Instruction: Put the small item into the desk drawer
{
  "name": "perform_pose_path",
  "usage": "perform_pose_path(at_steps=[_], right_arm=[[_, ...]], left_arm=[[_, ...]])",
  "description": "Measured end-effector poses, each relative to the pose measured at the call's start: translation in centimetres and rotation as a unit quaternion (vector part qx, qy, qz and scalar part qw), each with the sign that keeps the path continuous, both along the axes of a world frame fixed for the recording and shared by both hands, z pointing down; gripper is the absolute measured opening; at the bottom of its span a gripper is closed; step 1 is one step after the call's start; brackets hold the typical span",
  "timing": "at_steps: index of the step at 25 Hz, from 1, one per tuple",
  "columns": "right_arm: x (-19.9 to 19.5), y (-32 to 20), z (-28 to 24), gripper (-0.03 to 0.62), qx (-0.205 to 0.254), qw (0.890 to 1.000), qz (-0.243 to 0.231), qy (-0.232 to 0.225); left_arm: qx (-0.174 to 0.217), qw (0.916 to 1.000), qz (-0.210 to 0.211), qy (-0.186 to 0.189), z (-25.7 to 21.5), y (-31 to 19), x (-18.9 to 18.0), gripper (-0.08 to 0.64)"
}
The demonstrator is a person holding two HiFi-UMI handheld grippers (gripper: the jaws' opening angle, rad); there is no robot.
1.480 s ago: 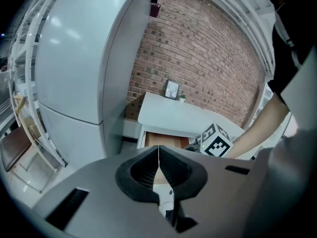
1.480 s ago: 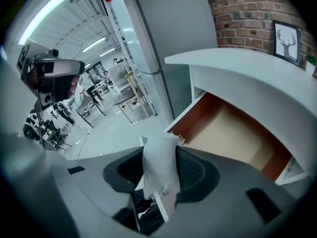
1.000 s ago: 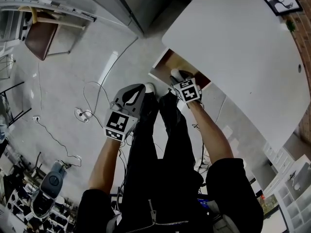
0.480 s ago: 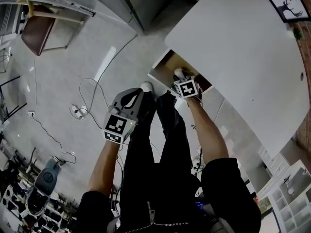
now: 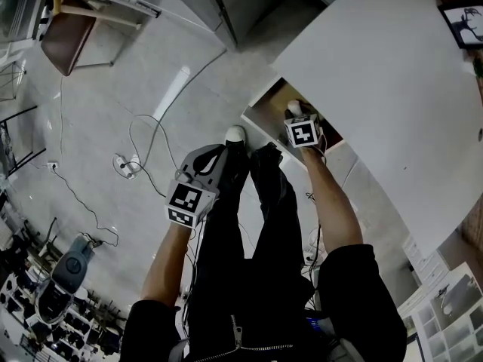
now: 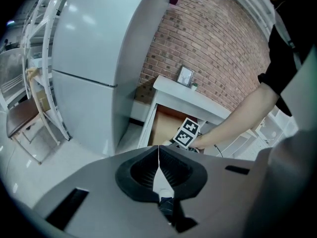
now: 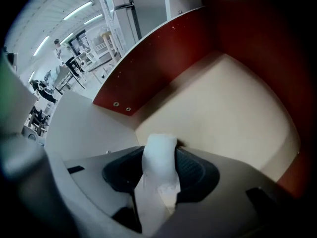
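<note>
The desk drawer [image 5: 273, 105] stands pulled out from under the white desk top [image 5: 377, 81]. My right gripper [image 5: 295, 110] reaches into it, shut on a small white item [image 7: 159, 145] that sticks up between the dark pads. In the right gripper view the gripper [image 7: 161, 157] hovers over the drawer's pale floor [image 7: 223, 98], with red-brown walls [image 7: 163, 53] around. My left gripper [image 5: 215, 151] hangs lower left over the person's legs, apart from the drawer. Its jaws [image 6: 158, 155] are shut with nothing between them. The left gripper view shows the drawer [image 6: 163, 123] and the right gripper's marker cube [image 6: 186, 132].
A tall grey refrigerator [image 6: 99, 58] stands left of the desk. Cables [image 5: 143, 142] trail over the floor, and a brown chair [image 5: 64, 40] sits at the upper left. A framed picture [image 5: 464, 25] rests on the desk's far end. A brick wall [image 6: 218, 43] rises behind.
The right gripper has moved forward, deeper over the open drawer, still holding the white item. The left gripper stays about where it was.
</note>
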State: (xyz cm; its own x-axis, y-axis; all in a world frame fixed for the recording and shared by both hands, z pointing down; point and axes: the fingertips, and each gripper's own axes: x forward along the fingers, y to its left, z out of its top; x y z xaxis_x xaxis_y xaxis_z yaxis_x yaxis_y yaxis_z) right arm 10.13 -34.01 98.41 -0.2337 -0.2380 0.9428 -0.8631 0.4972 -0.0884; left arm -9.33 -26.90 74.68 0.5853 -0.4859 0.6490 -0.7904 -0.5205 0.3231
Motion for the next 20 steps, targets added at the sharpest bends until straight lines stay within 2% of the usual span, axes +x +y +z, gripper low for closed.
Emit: perform_pose_path(at_steps=[8, 15, 19, 20], right_arm=[[-0.4, 0.3, 0.6, 0.193, 0.002, 1.000, 0.003, -0.003], [-0.5, 0.4, -1.4, 0.195, 0.017, 1.000, 0.012, -0.007], [-0.6, 0.5, -3.1, 0.148, 0.028, 0.999, 0.015, -0.015], [-0.5, 0.5, -3.5, 0.118, 0.031, 0.999, 0.020, -0.018]], left_arm=[[0.001, 0.9999, -0.008, 0.010, 0.0, -0.3, 0.7, 0.021], [0.009, 0.9999, -0.005, 0.012, -0.6, -0.7, 0.9, 0.021], [0.016, 0.9998, -0.004, 0.012, -1.3, -1.0, 1.0, 0.021], [0.017, 0.9998, -0.003, 0.013, -1.5, -1.0, 1.0, 0.021]])
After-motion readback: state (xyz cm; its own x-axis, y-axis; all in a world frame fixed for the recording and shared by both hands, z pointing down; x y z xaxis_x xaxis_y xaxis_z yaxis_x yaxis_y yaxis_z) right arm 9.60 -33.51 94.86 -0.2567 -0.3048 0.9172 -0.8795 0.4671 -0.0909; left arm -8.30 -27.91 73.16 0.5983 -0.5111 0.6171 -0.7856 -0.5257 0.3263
